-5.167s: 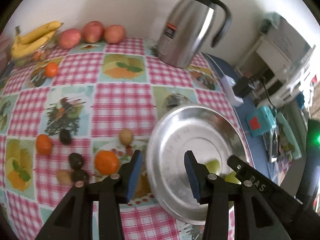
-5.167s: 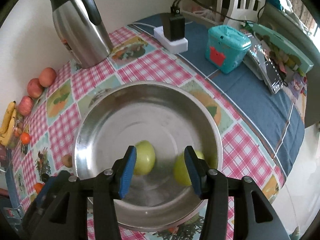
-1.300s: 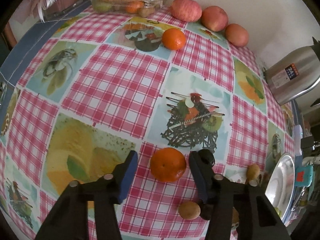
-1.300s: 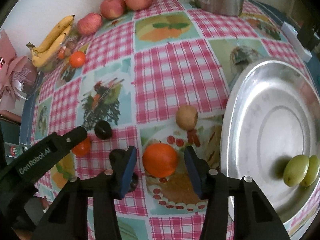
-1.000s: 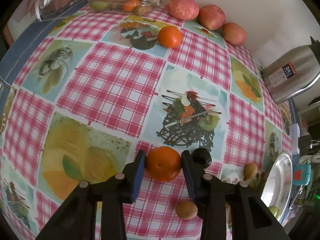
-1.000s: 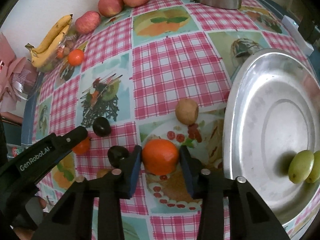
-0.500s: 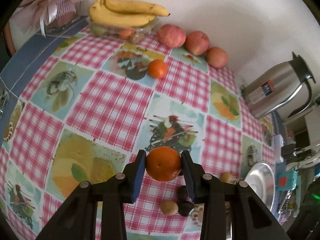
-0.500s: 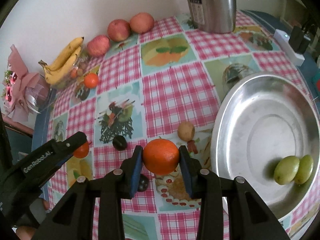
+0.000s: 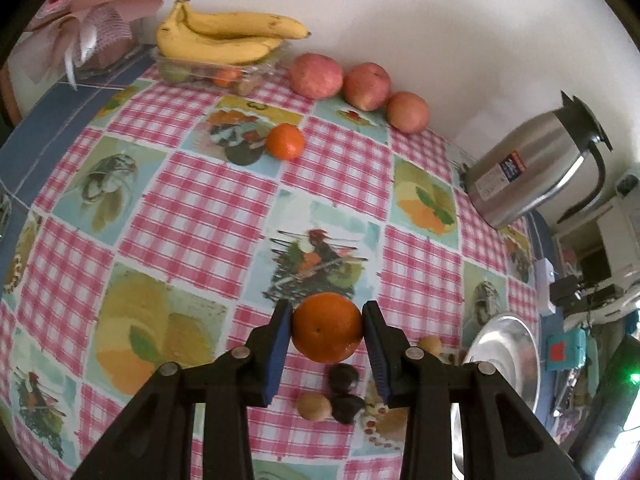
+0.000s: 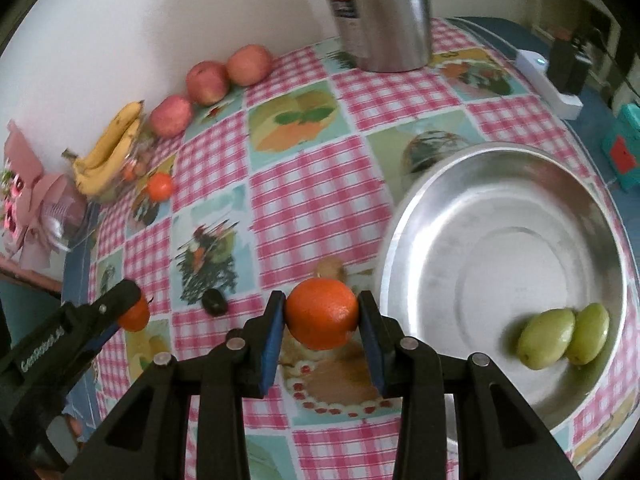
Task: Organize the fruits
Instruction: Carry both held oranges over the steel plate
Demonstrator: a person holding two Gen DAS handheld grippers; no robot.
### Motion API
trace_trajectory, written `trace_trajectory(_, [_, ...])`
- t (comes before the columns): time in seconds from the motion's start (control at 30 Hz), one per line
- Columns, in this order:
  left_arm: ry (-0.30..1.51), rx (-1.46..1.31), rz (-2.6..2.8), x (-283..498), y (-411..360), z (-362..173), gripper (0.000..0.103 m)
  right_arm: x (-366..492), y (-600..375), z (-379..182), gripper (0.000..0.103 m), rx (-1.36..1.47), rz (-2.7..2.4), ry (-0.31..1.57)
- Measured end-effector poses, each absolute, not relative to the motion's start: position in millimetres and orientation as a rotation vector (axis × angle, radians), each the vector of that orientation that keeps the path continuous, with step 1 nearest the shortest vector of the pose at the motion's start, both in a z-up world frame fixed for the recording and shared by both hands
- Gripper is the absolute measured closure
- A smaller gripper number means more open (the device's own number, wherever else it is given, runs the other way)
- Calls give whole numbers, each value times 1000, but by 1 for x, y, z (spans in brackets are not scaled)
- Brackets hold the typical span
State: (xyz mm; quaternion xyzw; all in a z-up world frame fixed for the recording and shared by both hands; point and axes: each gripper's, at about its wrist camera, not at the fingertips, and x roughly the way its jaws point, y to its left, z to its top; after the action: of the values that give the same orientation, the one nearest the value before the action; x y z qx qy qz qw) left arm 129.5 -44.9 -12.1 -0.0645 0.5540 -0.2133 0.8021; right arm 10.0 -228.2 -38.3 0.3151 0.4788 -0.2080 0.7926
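My left gripper [image 9: 327, 330] is shut on an orange [image 9: 327, 326], held up above the checked tablecloth. My right gripper [image 10: 322, 314] is shut on a second orange [image 10: 322, 313], also lifted, just left of the steel plate [image 10: 420, 216]. Two green fruits [image 10: 562, 334] lie in that plate. The left gripper [image 10: 120, 314] shows at the left of the right wrist view with its orange [image 10: 134, 316]. Below the left gripper lie two dark fruits [image 9: 343, 376] and a small brown fruit [image 9: 314, 406]. A third orange [image 9: 285, 142] sits farther back.
Bananas [image 9: 224, 36] on a clear tray and three apples [image 9: 360, 88] line the back wall. A steel kettle [image 9: 528, 180] stands at the back right. A power strip [image 10: 548, 80] and a teal box [image 10: 622, 156] lie beyond the plate. A pink bouquet [image 9: 92, 20] fills the far left corner.
Both grippers closed on their oranges and lifted them off the tablecloth. The table has dropped away in both views, and the right gripper has shifted toward the plate.
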Motion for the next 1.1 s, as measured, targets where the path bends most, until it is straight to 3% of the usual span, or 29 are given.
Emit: trace_trajectory(1.1, [1192,190,-858,16,-200,-16,64,-83,-330,-33,65,846,-789,931])
